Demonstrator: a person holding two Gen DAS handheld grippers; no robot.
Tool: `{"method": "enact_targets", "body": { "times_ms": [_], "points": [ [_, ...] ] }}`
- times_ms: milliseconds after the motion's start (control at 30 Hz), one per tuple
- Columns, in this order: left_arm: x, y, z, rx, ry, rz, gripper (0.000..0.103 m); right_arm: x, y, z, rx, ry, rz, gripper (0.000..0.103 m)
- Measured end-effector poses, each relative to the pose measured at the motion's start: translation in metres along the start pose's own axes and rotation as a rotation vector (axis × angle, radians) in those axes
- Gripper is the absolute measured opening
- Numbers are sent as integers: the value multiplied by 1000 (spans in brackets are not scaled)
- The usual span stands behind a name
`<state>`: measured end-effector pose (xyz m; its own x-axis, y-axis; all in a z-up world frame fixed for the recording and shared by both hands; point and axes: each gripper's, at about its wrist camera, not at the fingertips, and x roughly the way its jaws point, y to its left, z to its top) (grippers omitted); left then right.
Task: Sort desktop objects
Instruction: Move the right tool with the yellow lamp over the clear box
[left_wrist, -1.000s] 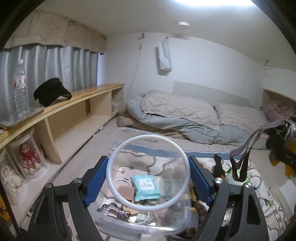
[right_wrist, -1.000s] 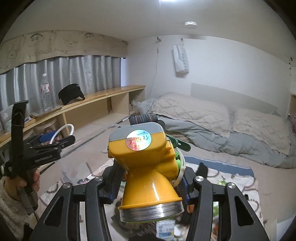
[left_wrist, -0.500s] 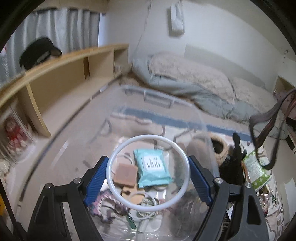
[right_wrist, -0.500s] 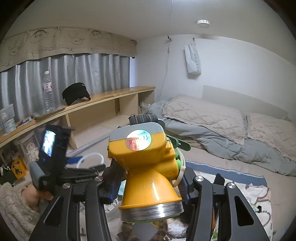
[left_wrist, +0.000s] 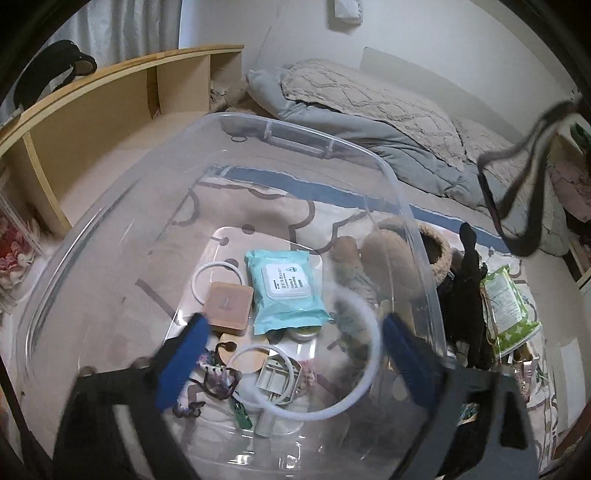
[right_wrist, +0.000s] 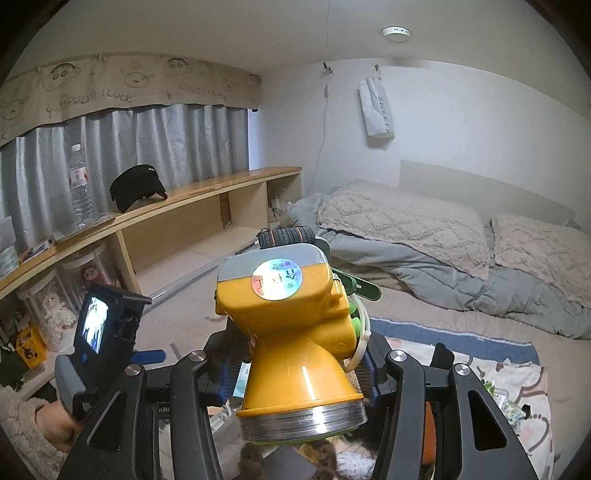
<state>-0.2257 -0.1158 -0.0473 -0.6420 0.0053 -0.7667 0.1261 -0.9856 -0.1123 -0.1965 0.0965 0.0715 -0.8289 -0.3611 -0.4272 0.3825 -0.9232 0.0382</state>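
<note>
My left gripper (left_wrist: 293, 325) hangs over a clear plastic bin (left_wrist: 406, 206), pointing down into it. Its jaws are opening. A white ring (left_wrist: 369, 373), blurred, sits loose between the blue pads (left_wrist: 184, 350), which no longer press on it. In the bin lie a teal wipes pack (left_wrist: 284, 288), a wooden block (left_wrist: 227, 304), another white ring (left_wrist: 218, 277), a grey frame piece (left_wrist: 277, 380) and hair ties. My right gripper (right_wrist: 299, 363) is shut on a yellow flashlight (right_wrist: 295, 325), held above the rug. The left gripper (right_wrist: 147, 356) shows low at the left of the right wrist view.
Right of the bin lie a fuzzy slipper (left_wrist: 436, 258), a black item (left_wrist: 469, 295) and a green wipes pack (left_wrist: 506, 306). A dark strap (left_wrist: 517, 206) dangles at the right. A wooden shelf (right_wrist: 207, 192) with a bottle (right_wrist: 79, 184) and black cap (right_wrist: 136, 186) runs along the left; the bed (right_wrist: 406, 229) lies behind.
The left gripper has tipped down and sunk over the bin, and its jaws have spread, letting the white ring come loose. The right gripper has shifted sideways, still holding the flashlight.
</note>
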Motion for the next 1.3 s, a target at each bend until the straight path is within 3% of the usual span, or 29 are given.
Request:
{"method": "enact_targets", "body": {
  "times_ms": [333,500,633,900,1067,1300],
  "points": [
    [-38,12,1,41,-106,31,101,1,5,8,17,-12,32,53],
    [-65,31,0,5,-164,-18,101,17,17,16,6,0,60,53],
    [-84,42,-6,30,-254,17,101,39,31,22,-18,24,81,53],
    [-107,46,-12,145,-407,69,101,110,67,40,-58,115,143,53],
    [-103,60,-16,163,-442,107,101,166,83,45,-48,219,156,53],
    [-94,86,-11,122,-458,118,101,234,105,33,-188,346,111,53]
  ]
}}
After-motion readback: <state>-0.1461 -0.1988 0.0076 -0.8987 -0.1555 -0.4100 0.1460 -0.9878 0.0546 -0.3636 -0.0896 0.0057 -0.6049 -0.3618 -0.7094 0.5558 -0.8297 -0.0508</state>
